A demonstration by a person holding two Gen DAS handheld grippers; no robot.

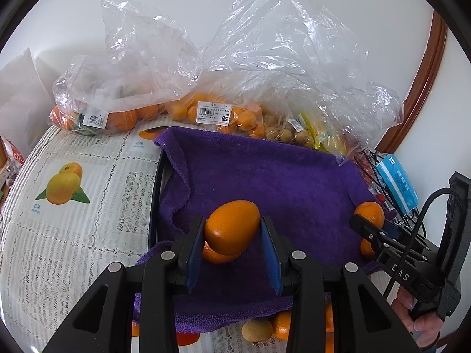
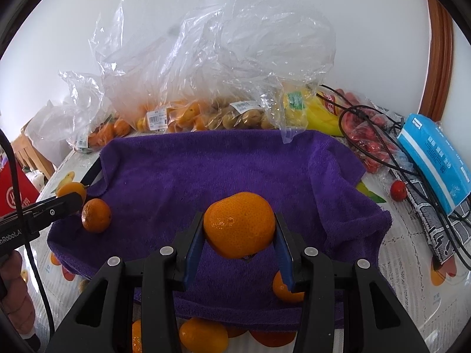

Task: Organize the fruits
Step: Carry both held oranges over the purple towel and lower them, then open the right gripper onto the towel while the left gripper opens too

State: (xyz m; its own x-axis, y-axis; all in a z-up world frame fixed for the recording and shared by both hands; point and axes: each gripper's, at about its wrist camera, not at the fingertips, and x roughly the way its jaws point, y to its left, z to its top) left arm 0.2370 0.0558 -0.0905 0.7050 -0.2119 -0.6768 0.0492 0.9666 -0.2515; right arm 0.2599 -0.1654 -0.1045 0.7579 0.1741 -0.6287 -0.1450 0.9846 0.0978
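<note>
Left wrist view: my left gripper (image 1: 232, 235) squeezes a small oval orange fruit (image 1: 232, 226), maybe a kumquat, over the fuzzy purple towel (image 1: 265, 170). My right gripper (image 2: 239, 232) squeezes a round orange tangerine (image 2: 240, 226).

A home dining corner — a bench (image 1: 73, 235) under a lace-patterned cloth printed with fruit, supermarket produce bags (image 1: 123, 88) still bearing price labels, a blue tissue pack (image 2: 435, 158), a purple towel (image 2: 220, 170) and a wooden door frame (image 2: 438, 53) against a white wall.

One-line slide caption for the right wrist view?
Right gripper clamps a mandarin above the purple towel; bagged fruit behind.
</note>
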